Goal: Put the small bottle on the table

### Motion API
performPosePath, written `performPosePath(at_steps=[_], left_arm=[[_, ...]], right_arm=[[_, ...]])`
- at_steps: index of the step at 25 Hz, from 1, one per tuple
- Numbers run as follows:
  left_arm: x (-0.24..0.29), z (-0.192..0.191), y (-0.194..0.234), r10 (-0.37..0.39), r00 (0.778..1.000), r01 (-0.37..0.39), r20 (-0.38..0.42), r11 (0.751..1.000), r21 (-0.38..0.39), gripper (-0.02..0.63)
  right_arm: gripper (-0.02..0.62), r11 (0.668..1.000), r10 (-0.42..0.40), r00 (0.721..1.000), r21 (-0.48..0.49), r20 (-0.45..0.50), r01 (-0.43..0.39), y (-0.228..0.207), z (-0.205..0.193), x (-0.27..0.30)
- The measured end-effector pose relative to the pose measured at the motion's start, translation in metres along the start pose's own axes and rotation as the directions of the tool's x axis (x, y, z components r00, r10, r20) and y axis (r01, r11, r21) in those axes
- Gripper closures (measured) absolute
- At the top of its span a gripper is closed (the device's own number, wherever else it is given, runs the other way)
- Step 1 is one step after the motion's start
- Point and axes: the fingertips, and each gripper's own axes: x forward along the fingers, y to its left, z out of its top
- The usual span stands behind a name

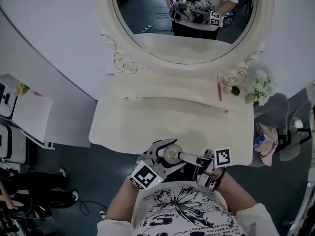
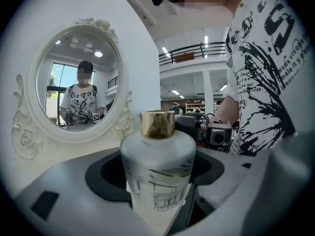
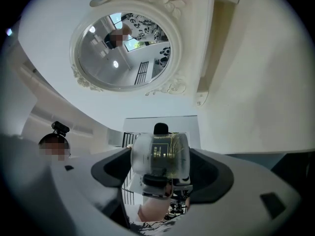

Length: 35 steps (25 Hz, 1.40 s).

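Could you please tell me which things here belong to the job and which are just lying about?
Part of the job: small bottle, gripped by both left gripper and right gripper; table, where it goes.
Just lying about: mirror; white flowers; thin red stick by the mirror's base.

White table [image 1: 167, 122] under an ornate oval mirror [image 1: 162, 38], curved white wall [image 1: 54, 43], dark grey floor [image 1: 83, 176]

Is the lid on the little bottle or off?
On. In the left gripper view, the gold cap sits squarely on the neck of the small bottle, closing its top.
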Motion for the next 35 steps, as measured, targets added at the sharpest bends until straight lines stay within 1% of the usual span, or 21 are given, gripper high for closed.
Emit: performPosePath(at_steps=[4, 10, 15, 18, 19, 21, 24, 27, 28, 31, 34, 35], left_arm=[[0.009, -0.015, 0.022, -0.055, 0.998, 0.055, -0.019, 0.998, -0.005, 0.255], [0.014, -0.037, 0.052, -0.129, 0.991, 0.128, -0.025, 0.991, -0.027, 0.255], [0.016, -0.058, 0.068, -0.166, 0.985, 0.166, -0.046, 0.986, -0.006, 0.255], [0.018, -0.072, 0.075, -0.173, 0.983, 0.173, -0.058, 0.985, 0.001, 0.255], [0.019, -0.078, 0.077, -0.172, 0.983, 0.173, -0.064, 0.985, 0.001, 0.255], [0.021, -0.09, 0.079, -0.173, 0.981, 0.174, -0.083, 0.985, 0.002, 0.255], [0.024, -0.104, 0.08, -0.185, 0.978, 0.184, -0.097, 0.983, -0.021, 0.255], [0.031, -0.116, 0.084, -0.183, 0.977, 0.18, -0.108, 0.983, -0.032, 0.255], [0.034, -0.122, 0.084, -0.181, 0.976, 0.179, -0.117, 0.983, -0.029, 0.255], [0.039, -0.138, 0.084, -0.188, 0.971, 0.187, -0.148, 0.982, -0.025, 0.255], [0.044, -0.152, 0.084, -0.201, 0.962, 0.204, -0.183, 0.979, -0.004, 0.255], [0.046, -0.155, 0.083, -0.205, 0.959, 0.21, -0.195, 0.978, 0.006, 0.255]], right_arm=[[0.227, 1.0, -0.019, 0.998, 0.005, 0.059, 0.019, -0.018, 0.022, 0.007], [0.227, 0.998, -0.055, 0.988, 0.017, 0.146, 0.053, -0.043, 0.047, 0.022], [0.227, 0.998, -0.057, 0.982, 0.012, 0.179, 0.056, -0.064, 0.059, 0.031], [0.227, 0.997, -0.078, 0.978, 0.012, 0.194, 0.077, -0.079, 0.064, 0.031], [0.227, 0.996, -0.094, 0.975, 0.009, 0.201, 0.094, -0.084, 0.066, 0.031], [0.227, 0.988, -0.144, 0.966, -0.02, 0.214, 0.152, -0.094, 0.069, 0.029], [0.227, 0.965, -0.228, 0.949, -0.079, 0.219, 0.251, -0.104, 0.074, 0.024], [0.229, 0.95, -0.28, 0.934, -0.073, 0.223, 0.302, -0.114, 0.079, 0.019], [0.235, 0.948, -0.289, 0.93, -0.067, 0.226, 0.311, -0.117, 0.081, 0.018], [0.324, 0.939, -0.319, 0.919, -0.056, 0.233, 0.34, -0.125, 0.082, 0.015], [0.387, 0.929, -0.347, 0.906, -0.047, 0.244, 0.368, -0.134, 0.084, 0.013], [0.393, 0.927, -0.352, 0.902, -0.041, 0.25, 0.373, -0.136, 0.084, 0.012]])
